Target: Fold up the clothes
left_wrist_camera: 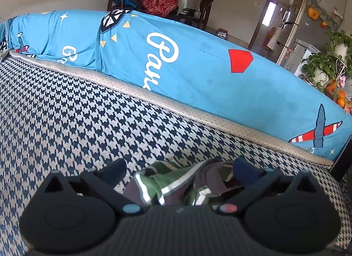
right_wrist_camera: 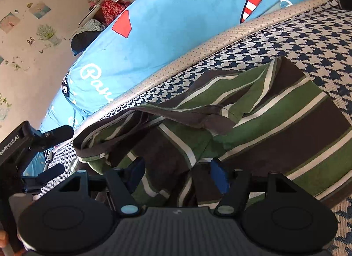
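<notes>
Currently both grippers straddle the striped shirt on the houndstooth cushion: left gripper wide open, right gripper partly open, neither clamping, positioned for an edge pickup.

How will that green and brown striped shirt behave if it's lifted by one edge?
The striped shirt will probably hang limp: it already lies in soft folds and creases on the checked sofa cover. It looks thin, so likely light. A loose layer may slide or unfold, since one flap already sits turned over.
</notes>
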